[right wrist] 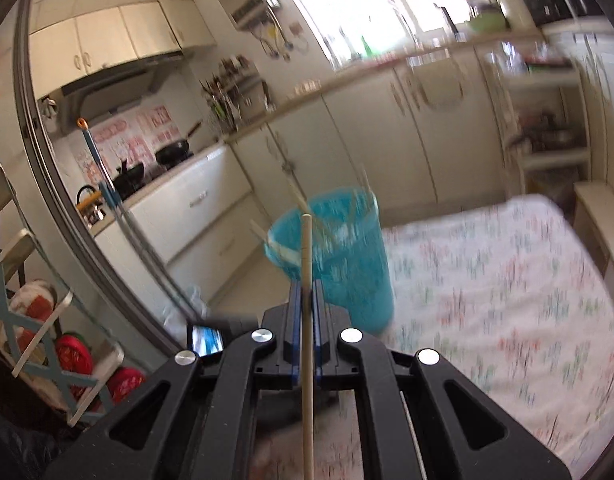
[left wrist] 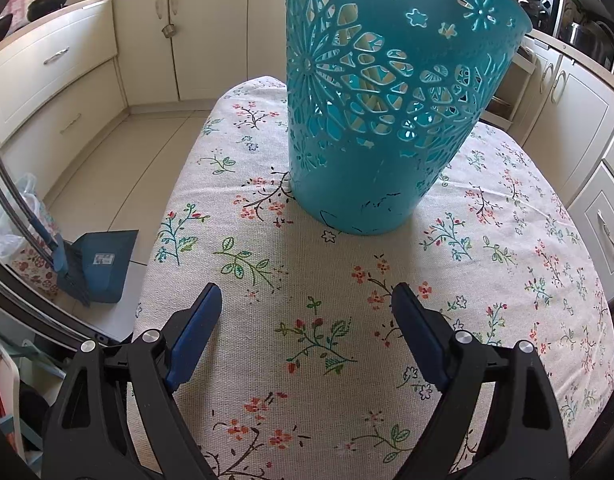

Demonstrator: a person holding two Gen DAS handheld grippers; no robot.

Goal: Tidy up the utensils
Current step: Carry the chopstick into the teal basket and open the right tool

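Observation:
A teal perforated plastic holder (left wrist: 383, 112) stands upright on the floral tablecloth (left wrist: 315, 280), with pale sticks showing through its cut-outs. My left gripper (left wrist: 307, 300) is open and empty, low over the cloth just in front of the holder. In the right wrist view my right gripper (right wrist: 306, 292) is shut on a pale wooden chopstick (right wrist: 306, 264) that stands upright between the blue pads. The holder (right wrist: 335, 248) sits ahead of it, blurred, with several chopsticks leaning out of its rim.
Cream kitchen cabinets (left wrist: 187, 40) surround the table. A blue dustpan and brush (left wrist: 95, 264) lie on the tiled floor at left. A wok (right wrist: 175, 152) sits on the counter. A shelf rack (right wrist: 35, 320) stands at far left.

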